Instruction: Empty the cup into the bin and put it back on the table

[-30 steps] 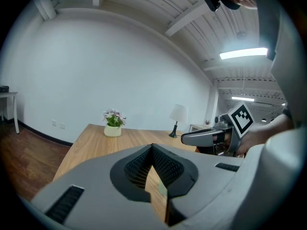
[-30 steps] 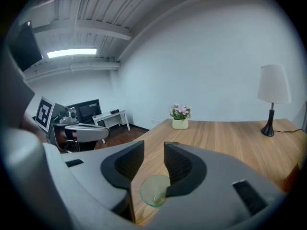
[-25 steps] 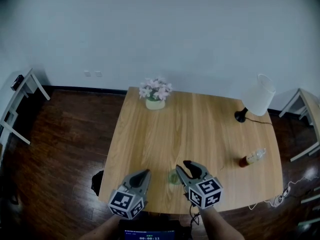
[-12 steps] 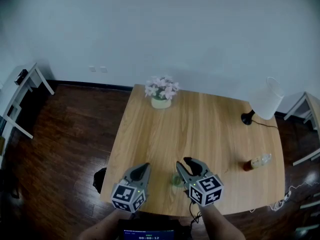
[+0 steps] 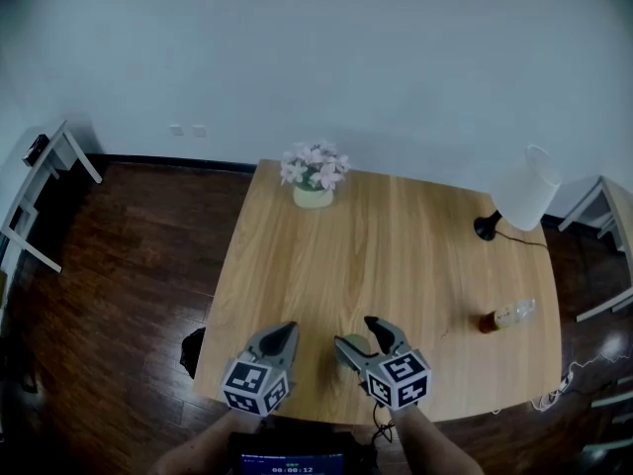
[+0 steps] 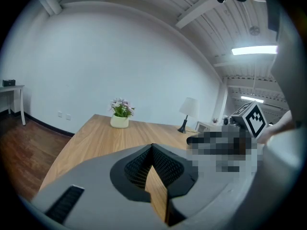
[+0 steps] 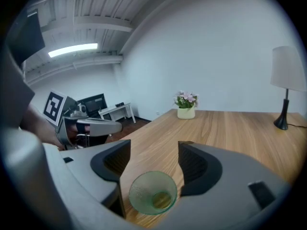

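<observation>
**At the table's near edge, the cup sits between parted jaws**

Nearest the person, the right gripper (image 5: 358, 336) has its jaws apart. They have just been opening, and the green glass cup (image 7: 152, 198) stands on the wooden table (image 5: 396, 255) between them, unpinched. Just beside it, the left gripper (image 5: 285, 332) is closed on nothing. Farther off lies a bottle (image 5: 504, 315) — beyond it, a lamp (image 5: 521, 194) and a flower pot (image 5: 314, 194).

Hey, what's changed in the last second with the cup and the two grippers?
The right gripper has just opened its jaws and let go of the green cup, which now stands on the table between them. Unchanged: the left gripper stays shut and empty beside it, and the flower pot, lamp and bottle have not moved.
</observation>
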The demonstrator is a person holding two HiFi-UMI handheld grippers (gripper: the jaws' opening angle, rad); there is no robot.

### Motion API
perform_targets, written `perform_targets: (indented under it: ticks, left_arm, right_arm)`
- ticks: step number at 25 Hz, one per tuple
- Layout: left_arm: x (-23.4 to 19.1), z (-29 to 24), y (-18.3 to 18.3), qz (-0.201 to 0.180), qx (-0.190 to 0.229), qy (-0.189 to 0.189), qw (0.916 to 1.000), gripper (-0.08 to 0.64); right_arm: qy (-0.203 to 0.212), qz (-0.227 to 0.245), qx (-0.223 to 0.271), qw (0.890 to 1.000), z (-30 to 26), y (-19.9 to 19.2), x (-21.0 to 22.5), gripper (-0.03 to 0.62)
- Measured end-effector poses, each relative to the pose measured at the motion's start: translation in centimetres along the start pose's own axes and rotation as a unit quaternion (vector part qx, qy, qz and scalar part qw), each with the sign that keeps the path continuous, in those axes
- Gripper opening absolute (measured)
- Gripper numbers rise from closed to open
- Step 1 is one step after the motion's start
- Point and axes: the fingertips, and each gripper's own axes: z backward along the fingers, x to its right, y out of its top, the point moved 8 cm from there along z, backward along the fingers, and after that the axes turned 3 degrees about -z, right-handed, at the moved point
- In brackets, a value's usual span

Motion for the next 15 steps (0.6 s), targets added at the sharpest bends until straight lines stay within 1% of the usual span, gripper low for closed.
perform_targets:
  ticks: [2,3,8,9,10,15]
  left_arm:
    - [0.2,0.0,-0.1,0.0,-0.002,-0.003,1.0,-0.009]
    - [0.3,0.1,-0.2,0.0,-0.003,-0.003,1.0,-0.009]
    - [0.2,0.4,-0.8,0.003,-0.009,0.0,1.0,-0.009]
    - [0.2,0.4,-0.9,0.004,-0.01,0.001,0.9999,-0.009]
    - [0.2,0.4,-1.1,0.005,-0.012,0.002,0.9999,-0.009]
    - [0.3,0.5,-2.0,0.006,-0.024,0.004,0.9997,-0.009]
  right_arm:
    - [0.0,0.002,-0.019,1.0,-0.5,-1.3,0.1,0.394]
    - [0.001,0.004,-0.027,1.0,-0.7,-1.9,0.1,0.413]
    - [0.005,0.022,-0.058,0.998,-1.6,-4.3,0.3,0.414]
    - [0.005,0.024,-0.065,0.998,-1.9,-4.7,0.5,0.438]
    - [0.007,0.025,-0.071,0.997,-2.1,-5.1,0.6,0.488]
    - [0.022,0.031,-0.097,0.995,-3.3,-6.6,0.5,0.488]
